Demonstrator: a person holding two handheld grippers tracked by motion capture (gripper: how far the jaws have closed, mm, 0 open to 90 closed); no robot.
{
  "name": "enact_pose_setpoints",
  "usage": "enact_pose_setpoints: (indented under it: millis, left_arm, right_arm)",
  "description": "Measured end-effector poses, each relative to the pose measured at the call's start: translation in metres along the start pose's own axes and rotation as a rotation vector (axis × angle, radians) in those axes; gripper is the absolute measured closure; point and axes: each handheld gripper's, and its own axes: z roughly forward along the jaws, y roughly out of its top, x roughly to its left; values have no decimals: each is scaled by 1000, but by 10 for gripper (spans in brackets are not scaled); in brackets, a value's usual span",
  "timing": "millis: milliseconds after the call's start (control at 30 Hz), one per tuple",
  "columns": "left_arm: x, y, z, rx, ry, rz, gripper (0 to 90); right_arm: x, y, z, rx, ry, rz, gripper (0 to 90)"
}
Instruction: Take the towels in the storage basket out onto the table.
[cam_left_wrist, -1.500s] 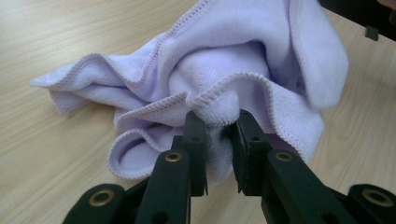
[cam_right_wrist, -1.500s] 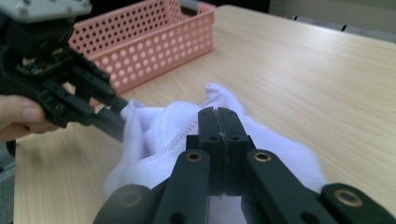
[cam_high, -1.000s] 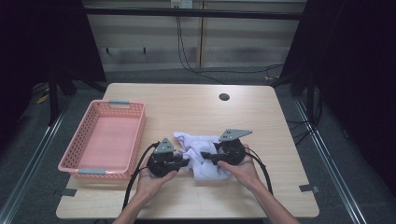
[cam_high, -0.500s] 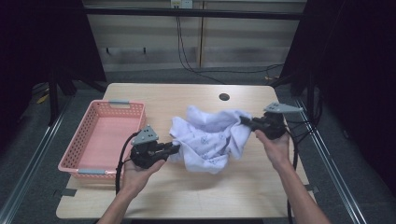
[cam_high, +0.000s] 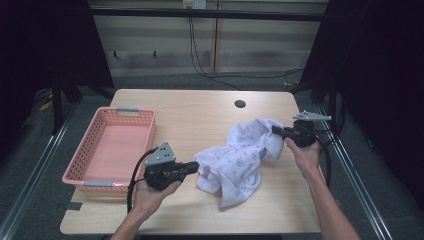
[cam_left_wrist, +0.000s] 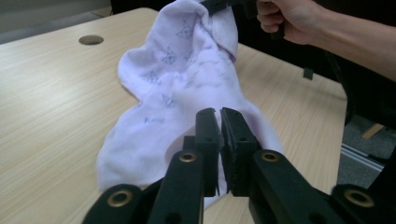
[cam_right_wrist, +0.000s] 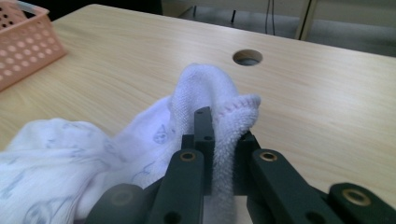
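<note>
Left gripper (cam_high: 192, 167) clamped on near edge of towel (cam_high: 235, 159). Towel sags between grippers, low folds on table (cam_high: 200, 117). Right gripper (cam_high: 276, 131) pinches far hem. Step: spreading towel. Next likely: pull apart evenly, lay flat. Basket (cam_high: 80, 172) off left.

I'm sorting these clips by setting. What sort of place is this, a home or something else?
Likely a lab or recording workspace, not a home: a bare wooden table with a cable hole, dark curtains around it, loose cables on the floor behind, and a person working a white towel with handheld grippers.
</note>
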Motion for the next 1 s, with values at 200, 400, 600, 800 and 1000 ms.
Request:
enact_pose_setpoints:
  millis: [200,400,600,800,1000]
  left_arm:
    - [6,-18,20,72,-18,-44,712]
    - [23,-42,54,165,-15,-84,706]
    - [25,-53,80,236,-15,-65,742]
    - [23,-61,91,280,32,-41,877]
    - [18,-63,79,321,64,-38,891]
  right_arm:
    - [-9,-12,-5,25,-48,18,460]
    - [27,-19,-30,12,10,-44,384]
    - [41,-24,-49,-2,14,-74,360]
    - [41,-25,-64,-29,65,-36,343]
    - [87,-57,-58,29,254,-52,349]
